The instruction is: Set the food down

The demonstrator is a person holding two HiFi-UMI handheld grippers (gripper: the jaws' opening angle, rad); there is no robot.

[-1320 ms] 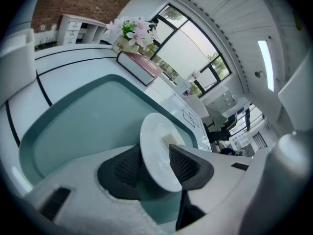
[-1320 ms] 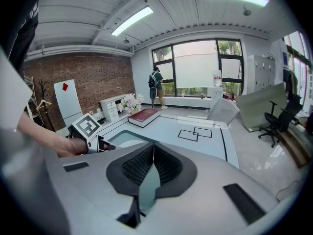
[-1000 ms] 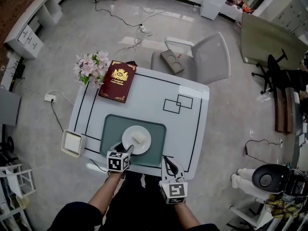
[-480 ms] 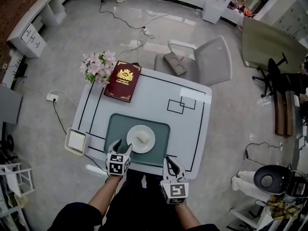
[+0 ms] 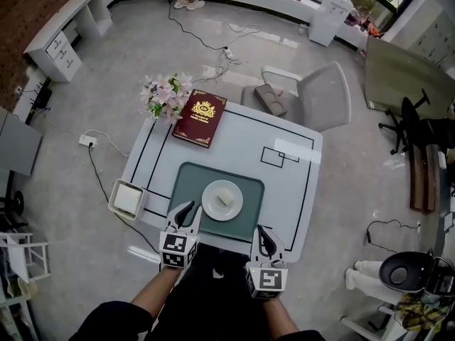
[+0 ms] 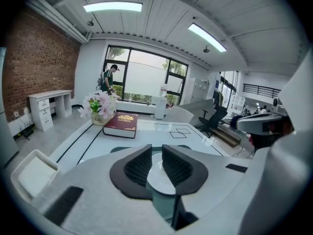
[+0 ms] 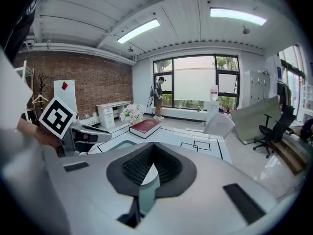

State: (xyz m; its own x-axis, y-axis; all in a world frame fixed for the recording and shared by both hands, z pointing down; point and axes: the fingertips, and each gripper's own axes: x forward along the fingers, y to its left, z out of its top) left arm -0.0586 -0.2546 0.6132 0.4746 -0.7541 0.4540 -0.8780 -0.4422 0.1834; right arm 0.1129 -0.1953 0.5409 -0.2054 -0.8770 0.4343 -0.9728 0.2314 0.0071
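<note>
A white plate (image 5: pixel 222 199) with a pale piece of food (image 5: pixel 225 199) on it rests on a green placemat (image 5: pixel 186 183) near the front of the white table (image 5: pixel 288 190). My left gripper (image 5: pixel 187 214) hovers over the mat's near left corner, just short of the plate. Its jaws are closing with a narrow gap left, and nothing sits between them. In the left gripper view (image 6: pixel 157 156) the plate (image 6: pixel 160 179) shows beyond the pads. My right gripper (image 5: pixel 264 234) is shut and empty at the table's front edge, right of the plate.
A red book (image 5: pixel 200 117) and a vase of pink flowers (image 5: pixel 166 94) sit at the table's far left corner. A small white square dish (image 5: pixel 127 199) stands at the left edge. A grey chair (image 5: pixel 313 94) is behind the table. Black lines mark the tabletop.
My left gripper let go of the plate's rim, drew back toward the table's near edge, opened wide, and has now narrowed its jaws. The right gripper stayed at the front edge.
</note>
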